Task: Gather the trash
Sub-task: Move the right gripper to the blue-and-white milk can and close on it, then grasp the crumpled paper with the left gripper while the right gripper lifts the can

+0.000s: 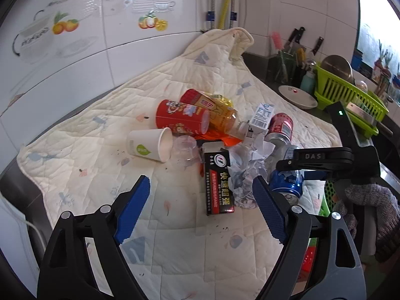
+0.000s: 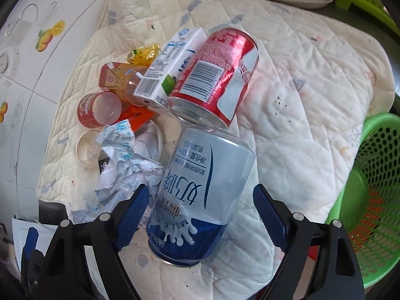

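- The right gripper [image 2: 200,215] had its jaws wide open, one on each side of the blue and silver can [image 2: 200,192]. The can lay on its side on the quilted cloth [image 2: 300,130], near the cloth's edge closest to the person. It looked like neither pad was touching it yet.
- To do this step well, I think the jaws should close around the middle of the can, not the ends. A thin can is slippery and dents, so squeeze gently but firmly.
- The crumpled paper [image 2: 125,160] lay just beside the left pad. It could get pinched too, so keep the pad clear of it.
- The red can [image 2: 220,75] touched the far end of the blue can and might roll when that one is lifted. Lift slowly.
- The left gripper [image 1: 201,206] hung open and wide above the cloth, holding nothing. The black box [image 1: 219,182] lay between its fingers, farther out.
- The green basket [image 2: 375,187] sat past the cloth's right edge. Something orange showed through its holes, but I could not tell what.
- The paper cup [image 1: 150,145] lay tipped over near the middle of the cloth and looked empty.
- A clear plastic cup [image 1: 185,147] beside it also looked empty.
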The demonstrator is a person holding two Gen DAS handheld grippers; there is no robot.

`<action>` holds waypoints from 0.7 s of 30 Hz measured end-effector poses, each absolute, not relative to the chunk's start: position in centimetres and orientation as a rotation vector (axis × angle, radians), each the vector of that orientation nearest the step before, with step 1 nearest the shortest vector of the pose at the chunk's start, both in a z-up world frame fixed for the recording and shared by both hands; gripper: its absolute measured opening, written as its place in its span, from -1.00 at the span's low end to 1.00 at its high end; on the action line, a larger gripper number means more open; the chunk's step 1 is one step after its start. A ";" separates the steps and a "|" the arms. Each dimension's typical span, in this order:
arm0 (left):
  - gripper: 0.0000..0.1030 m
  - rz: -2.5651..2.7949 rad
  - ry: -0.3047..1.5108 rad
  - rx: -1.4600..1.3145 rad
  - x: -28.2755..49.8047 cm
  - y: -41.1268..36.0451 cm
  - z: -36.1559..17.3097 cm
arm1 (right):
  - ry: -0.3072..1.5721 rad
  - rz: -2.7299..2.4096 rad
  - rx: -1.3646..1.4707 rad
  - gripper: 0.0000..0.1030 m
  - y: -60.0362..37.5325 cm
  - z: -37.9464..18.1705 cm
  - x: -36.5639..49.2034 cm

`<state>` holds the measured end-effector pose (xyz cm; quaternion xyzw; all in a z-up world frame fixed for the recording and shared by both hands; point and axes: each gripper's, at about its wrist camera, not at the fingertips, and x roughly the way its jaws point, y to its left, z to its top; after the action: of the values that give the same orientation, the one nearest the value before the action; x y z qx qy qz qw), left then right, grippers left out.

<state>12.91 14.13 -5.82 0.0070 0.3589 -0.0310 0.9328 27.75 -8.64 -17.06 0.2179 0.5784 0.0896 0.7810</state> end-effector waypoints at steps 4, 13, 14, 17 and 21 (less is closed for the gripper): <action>0.56 -0.117 0.744 0.030 14.1 13.3 -6.1 | 1.266 0.231 0.543 0.35 -9.0 -17.9 27.8; 0.52 -0.251 0.799 0.083 17.7 10.7 -8.4 | 1.197 0.218 0.505 0.33 -10.9 -15.1 25.7; 0.52 -0.265 0.801 0.095 18.0 10.3 -8.6 | 1.186 0.220 0.501 0.33 -11.2 -14.7 25.3; 0.46 -0.307 0.822 0.138 19.3 8.9 -9.6 | 1.151 0.209 0.473 0.34 -12.3 -13.4 23.8; 0.22 -0.337 0.860 0.178 21.0 7.6 -11.0 | 1.112 0.195 0.461 0.34 -14.0 -12.1 21.8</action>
<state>20.97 7.58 -10.96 0.0858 0.4145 -0.1625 0.8913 21.83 -14.00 -12.13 0.2164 0.5220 0.0914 0.8200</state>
